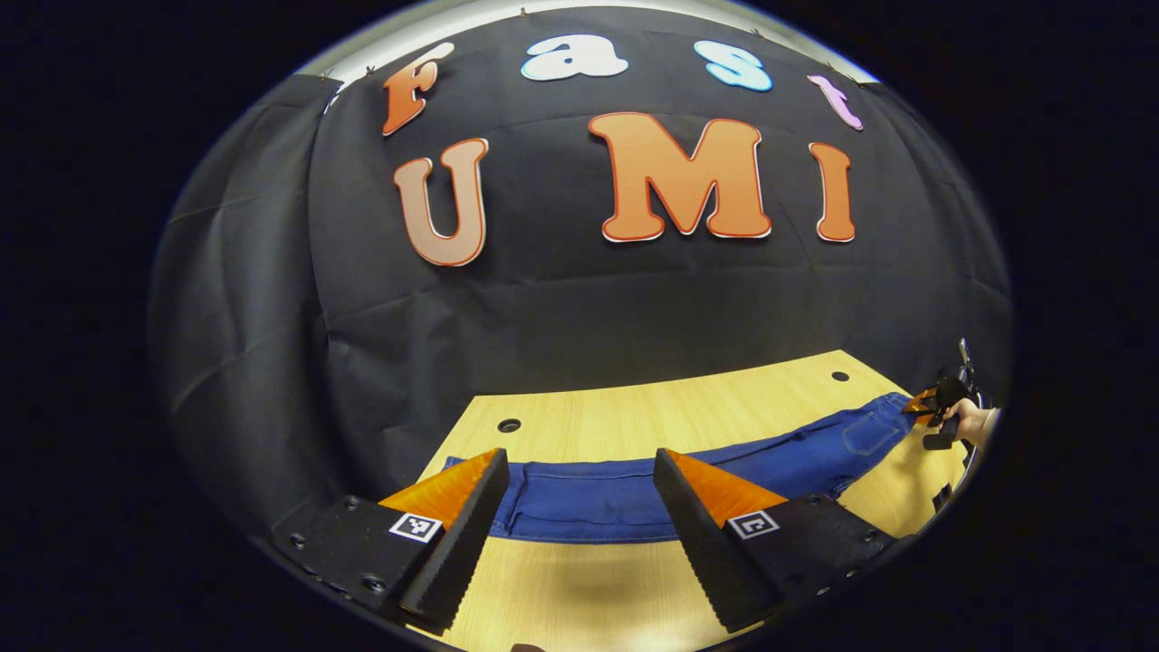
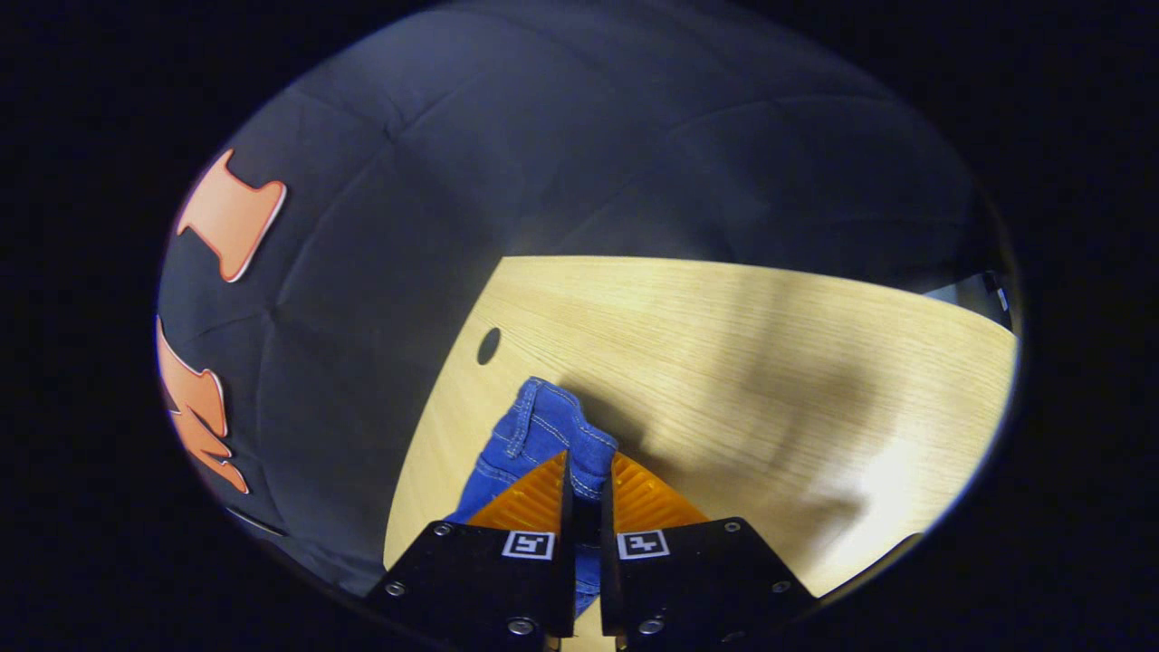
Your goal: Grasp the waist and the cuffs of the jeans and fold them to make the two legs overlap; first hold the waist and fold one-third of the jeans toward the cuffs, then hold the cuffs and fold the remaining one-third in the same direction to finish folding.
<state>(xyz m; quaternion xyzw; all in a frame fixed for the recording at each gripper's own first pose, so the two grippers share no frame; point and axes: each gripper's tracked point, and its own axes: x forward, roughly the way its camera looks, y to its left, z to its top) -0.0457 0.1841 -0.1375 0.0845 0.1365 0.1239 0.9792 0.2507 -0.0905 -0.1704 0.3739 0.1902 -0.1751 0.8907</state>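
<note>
Light falls from overhead onto the wooden surface (image 1: 634,417), bright and even in the left gripper view, with a soft shadow near the bottom edge. In the right gripper view a glare patch whitens the surface (image 2: 887,471) and a broad dim shadow crosses it. The booth's cloth wall stays dark. Both views bow strongly toward their rims, yet stay fairly sharp.

A recording booth: black cloth wall (image 1: 561,308) hung behind a bare wooden table (image 1: 670,407) with drilled holes.
</note>
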